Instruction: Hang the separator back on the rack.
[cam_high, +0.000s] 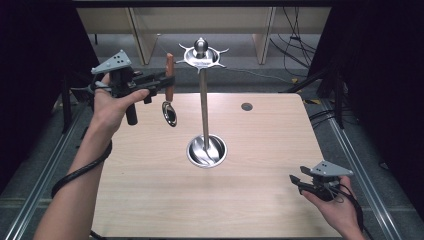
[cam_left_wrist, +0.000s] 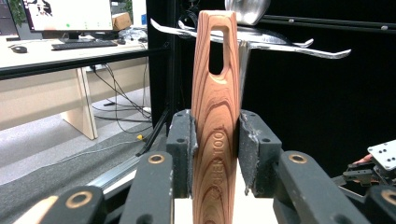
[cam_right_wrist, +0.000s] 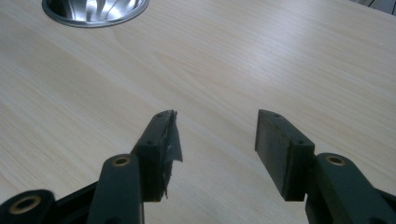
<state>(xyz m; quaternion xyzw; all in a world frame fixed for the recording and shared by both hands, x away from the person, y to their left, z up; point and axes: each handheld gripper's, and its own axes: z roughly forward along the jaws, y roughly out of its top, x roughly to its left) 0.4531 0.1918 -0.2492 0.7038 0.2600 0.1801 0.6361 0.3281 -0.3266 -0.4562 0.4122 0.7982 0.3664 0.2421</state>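
A spoon (cam_high: 169, 90) with a wooden handle (cam_left_wrist: 215, 116) and a metal bowl hangs upright in my left gripper (cam_high: 167, 80), which is shut on the handle, raised above the table's far left. The handle's top end has a slot (cam_left_wrist: 219, 49). Just right of it stands a steel utensil stand: a pole (cam_high: 204, 107) rising from a round base (cam_high: 206, 151), topped by a hook ring (cam_high: 201, 56) with a ball knob; the hooks (cam_left_wrist: 280, 44) show close behind the handle in the left gripper view. My right gripper (cam_high: 296, 181) rests open near the front right corner, with nothing between its pads (cam_right_wrist: 273, 149).
The light wooden table (cam_high: 260, 200) has a small dark grommet hole (cam_high: 246, 106) at the back right. Black curtains flank both sides, cables lie on the floor behind. In the left gripper view a desk with a monitor (cam_left_wrist: 70, 14) stands off to the side.
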